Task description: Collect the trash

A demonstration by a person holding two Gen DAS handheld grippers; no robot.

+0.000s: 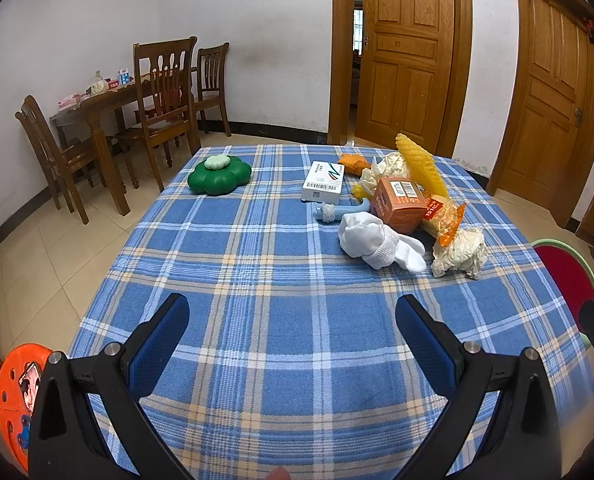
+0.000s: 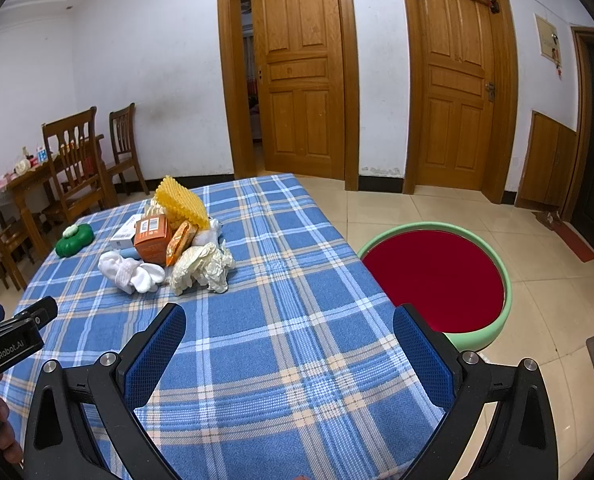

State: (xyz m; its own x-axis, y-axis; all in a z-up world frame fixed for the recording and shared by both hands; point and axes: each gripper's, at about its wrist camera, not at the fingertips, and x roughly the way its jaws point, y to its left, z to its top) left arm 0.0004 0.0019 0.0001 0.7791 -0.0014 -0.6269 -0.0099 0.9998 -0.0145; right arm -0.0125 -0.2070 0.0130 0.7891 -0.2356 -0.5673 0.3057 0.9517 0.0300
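Toward the far right corner of the blue plaid tablecloth [image 1: 257, 280], the trash is heaped untouched: crumpled cream paper wad [image 2: 203, 268], orange cardboard box [image 2: 152, 238], yellow ribbed foam sleeve [image 2: 181, 202], white socks [image 2: 131, 272]. Nothing has been collected; the green-rimmed red basin [image 2: 437, 276] beside the right edge appears empty. Both the left gripper [image 1: 293, 320] and right gripper [image 2: 289, 326] are held wide, gripping nothing. A green flower-shaped container [image 1: 219, 176] near the far left corner is well apart, and no obstruction is seen.
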